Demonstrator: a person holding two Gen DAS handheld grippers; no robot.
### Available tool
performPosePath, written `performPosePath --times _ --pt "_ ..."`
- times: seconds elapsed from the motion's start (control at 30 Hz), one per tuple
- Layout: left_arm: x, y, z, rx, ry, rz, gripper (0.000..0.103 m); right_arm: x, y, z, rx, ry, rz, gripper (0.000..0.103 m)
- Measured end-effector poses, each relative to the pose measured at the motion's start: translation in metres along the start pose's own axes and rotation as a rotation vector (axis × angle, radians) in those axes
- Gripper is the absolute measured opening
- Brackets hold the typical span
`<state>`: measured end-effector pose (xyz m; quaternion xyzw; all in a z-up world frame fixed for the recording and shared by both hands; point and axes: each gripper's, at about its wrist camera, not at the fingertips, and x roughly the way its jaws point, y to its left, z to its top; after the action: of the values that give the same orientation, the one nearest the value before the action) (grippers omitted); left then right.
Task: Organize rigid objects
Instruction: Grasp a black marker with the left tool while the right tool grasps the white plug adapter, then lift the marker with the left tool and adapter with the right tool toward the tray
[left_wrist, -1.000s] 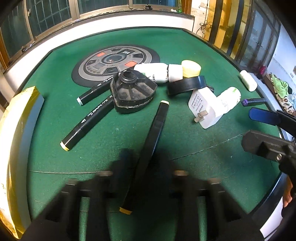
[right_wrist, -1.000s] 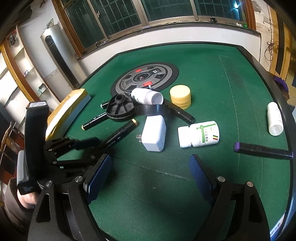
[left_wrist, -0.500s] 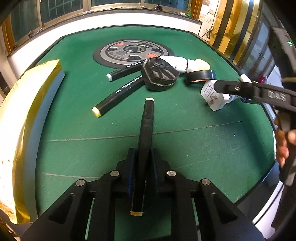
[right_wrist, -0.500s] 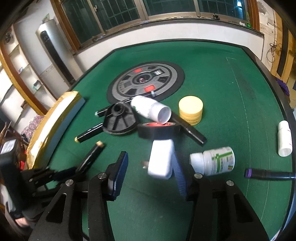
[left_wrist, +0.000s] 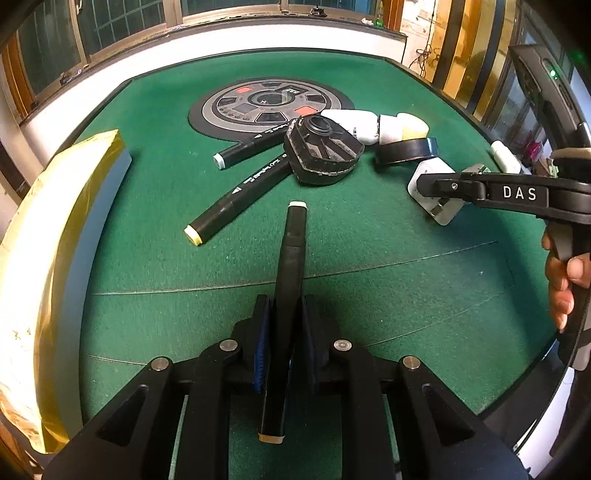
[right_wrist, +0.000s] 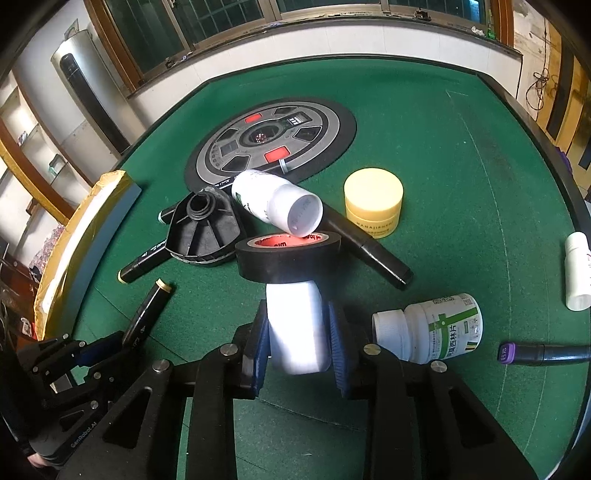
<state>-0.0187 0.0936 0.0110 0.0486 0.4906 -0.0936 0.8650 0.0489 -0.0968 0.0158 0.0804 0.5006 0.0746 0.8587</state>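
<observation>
Left gripper: it is clamping a black marker between its blue pads, closed on the barrel toward the near end; the far cream-capped tip is pointing at the pile in the middle of the green table.
Right gripper: it is closing on the white charger plug, pads pressing both flat sides; the plug's far end is sitting just under or against the black tape roll.
Pile around the plug: a white bottle is leaning on the tape roll's rim, with a black ribbed disc to its left and a long black marker to its right.
Further out: two more markers are lying by the disc, a yellow jar is standing behind, a labelled pill bottle is lying just right of the gripper, and a purple-capped pen and a small white bottle are lying near the right edge.
Left edge: a gold-wrapped box is lying along it.
Risk, plug: lifting may be dragging the tape roll along, tipping the leaning bottle and sending it rolling.
Risk, marker: the off-centre grip is leaving a long overhang, so the barrel could pivot or slip.
Risk, both: the grippers are working close together and could collide.
</observation>
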Motion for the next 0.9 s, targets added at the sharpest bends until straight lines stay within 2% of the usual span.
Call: performPosePath --times 0.27,0.47,0.6,0.9 --pt "0.001 0.002 -0.001 -0.005 -0.005 0.008 0.014 -0.014 0.012 -0.012 -0.033 0.003 0.047 0.025" --pt "-0.002 0.009 -0.006 -0.033 -0.013 -0.026 0.014 -0.023 0.032 -0.016 -0.081 -0.009 0.068 0.025" --pt "-0.005 0.016 -0.010 -0.060 -0.015 -0.049 0.013 -0.021 0.048 -0.020 -0.115 0.000 0.086 0.025" --pt "-0.007 0.029 -0.013 -0.087 -0.016 -0.051 0.014 -0.010 0.072 -0.026 -0.164 0.028 0.101 0.025"
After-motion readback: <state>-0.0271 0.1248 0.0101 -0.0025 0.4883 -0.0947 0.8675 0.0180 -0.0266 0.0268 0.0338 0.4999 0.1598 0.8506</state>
